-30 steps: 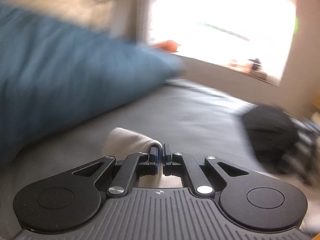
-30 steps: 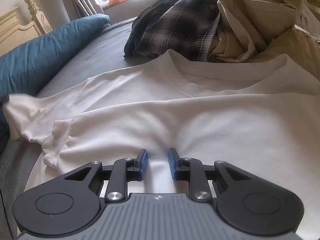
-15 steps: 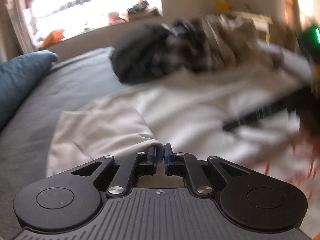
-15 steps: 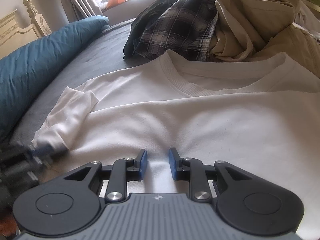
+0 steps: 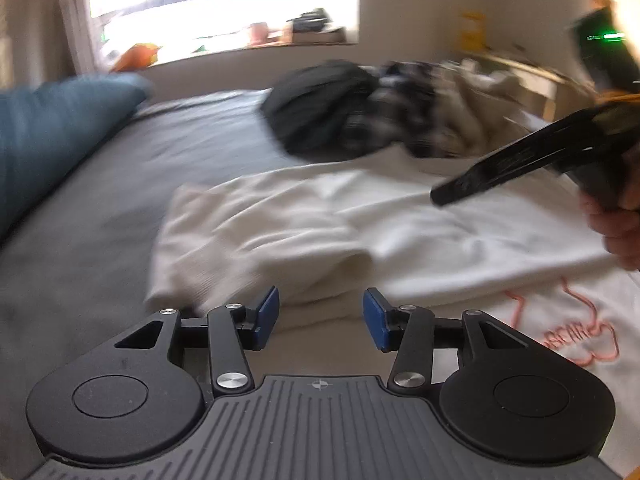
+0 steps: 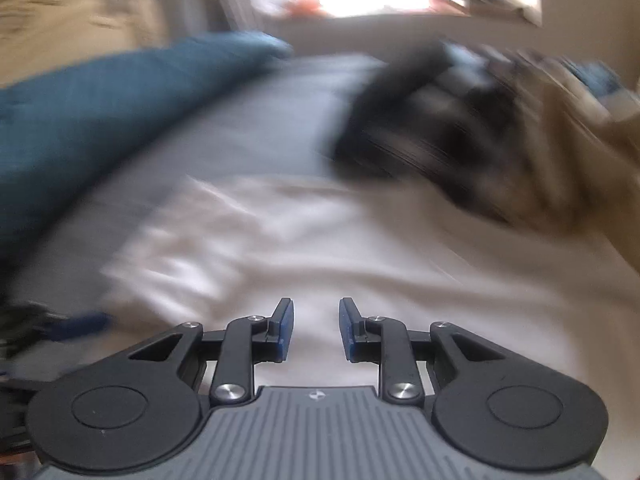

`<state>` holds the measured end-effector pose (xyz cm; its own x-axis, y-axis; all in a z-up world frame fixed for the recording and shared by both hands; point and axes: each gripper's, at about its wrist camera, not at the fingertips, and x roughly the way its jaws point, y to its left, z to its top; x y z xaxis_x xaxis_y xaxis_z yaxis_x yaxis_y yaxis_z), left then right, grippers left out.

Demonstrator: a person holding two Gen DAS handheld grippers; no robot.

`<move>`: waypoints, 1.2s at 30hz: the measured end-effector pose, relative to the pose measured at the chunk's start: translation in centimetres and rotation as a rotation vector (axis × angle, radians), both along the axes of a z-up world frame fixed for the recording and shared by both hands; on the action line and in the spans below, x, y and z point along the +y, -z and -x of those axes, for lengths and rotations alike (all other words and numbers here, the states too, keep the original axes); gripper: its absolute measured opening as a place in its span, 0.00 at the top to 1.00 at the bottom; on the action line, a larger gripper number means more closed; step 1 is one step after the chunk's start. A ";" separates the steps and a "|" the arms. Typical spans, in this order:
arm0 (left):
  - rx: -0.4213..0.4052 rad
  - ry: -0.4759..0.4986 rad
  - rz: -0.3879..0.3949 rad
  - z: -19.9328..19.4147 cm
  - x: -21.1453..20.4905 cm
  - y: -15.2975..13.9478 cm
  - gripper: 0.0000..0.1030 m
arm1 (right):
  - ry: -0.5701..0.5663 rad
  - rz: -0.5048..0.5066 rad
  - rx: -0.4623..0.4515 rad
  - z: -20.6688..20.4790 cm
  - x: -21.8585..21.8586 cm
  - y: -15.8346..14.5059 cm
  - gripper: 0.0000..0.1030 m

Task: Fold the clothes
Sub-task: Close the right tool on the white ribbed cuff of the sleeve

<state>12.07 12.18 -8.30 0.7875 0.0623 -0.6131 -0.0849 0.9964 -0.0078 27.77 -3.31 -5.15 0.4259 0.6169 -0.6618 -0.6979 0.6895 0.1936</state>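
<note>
The white T-shirt (image 5: 400,216) is spread flat on the grey bed sheet (image 5: 168,152), w/ its long axis running from near to far, neck end toward the pile of clothes (image 5: 360,112) at the far side. The folded-in sleeve (image 5: 256,248) is seen lying on the shirt's left part, just in front of the left gripper (image 5: 319,318). That gripper's jaws are opening, and nothing is pinched between the blue pads (image 5: 267,312); the sleeve cloth is just past them, let go. The right gripper (image 6: 316,330) is held above the shirt's middle, jaws a little apart, nothing between them. In the left wrist view it is also seen at the far right, in a hand (image 5: 620,224).

The next fold is judged to turn on this: the shirt's left edge is nearest the left gripper, the right edge nearest the right one, so the right sleeve is prob. next for the right gripper. The right wrist view is blurred, so that edge can't be made out for sure. A blue pillow (image 5: 52,132) is lying at far left, apart from the shirt.
</note>
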 end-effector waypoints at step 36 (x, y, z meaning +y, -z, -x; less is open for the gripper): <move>0.058 -0.248 0.065 -0.2 3.1 1.2 0.55 | 0.327 -0.600 0.186 -0.7 -9.5 -1.7 0.88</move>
